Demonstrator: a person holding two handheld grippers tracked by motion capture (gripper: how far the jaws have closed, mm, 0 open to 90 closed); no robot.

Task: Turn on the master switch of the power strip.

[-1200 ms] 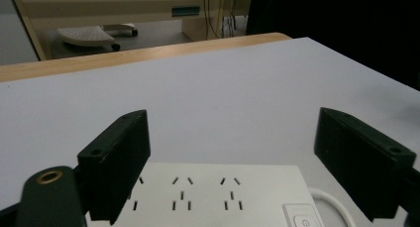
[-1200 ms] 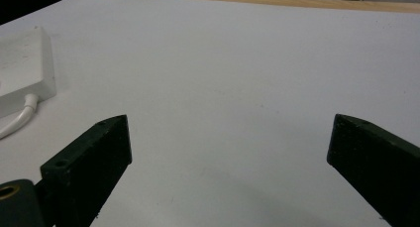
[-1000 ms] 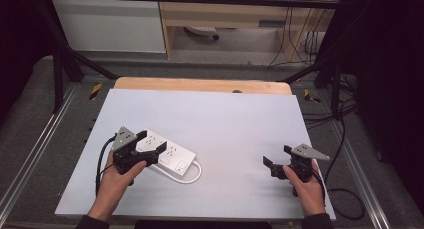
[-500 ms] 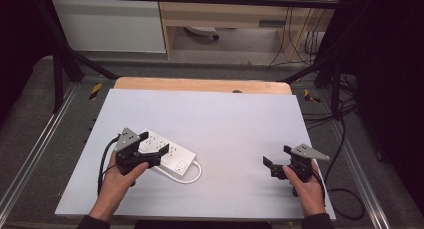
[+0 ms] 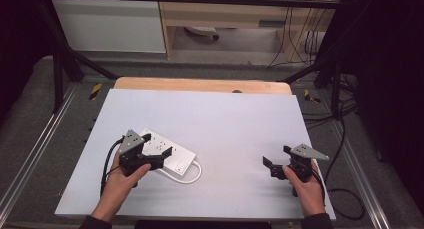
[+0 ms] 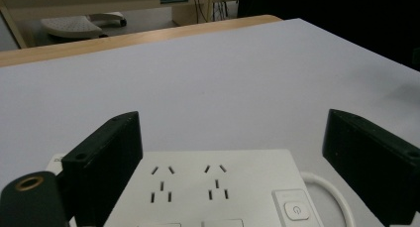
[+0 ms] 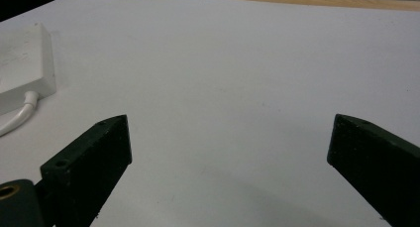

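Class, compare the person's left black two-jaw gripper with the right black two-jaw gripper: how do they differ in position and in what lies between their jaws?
The left black two-jaw gripper sits over the white rectangular power strip, its jaws either side of it; the right black two-jaw gripper has only the bare pale grey table top between its jaws. The left is near the table's left side, the right near its right edge. Both stand open, each held in one hand.

Parted jaws astride white power strip (image 6: 213, 187)

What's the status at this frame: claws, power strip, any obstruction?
Left claw open, straddling the white power strip, not clamped. Right claw open, idle over bare table. Strip flat, cord looped beside it. Nothing in the way.
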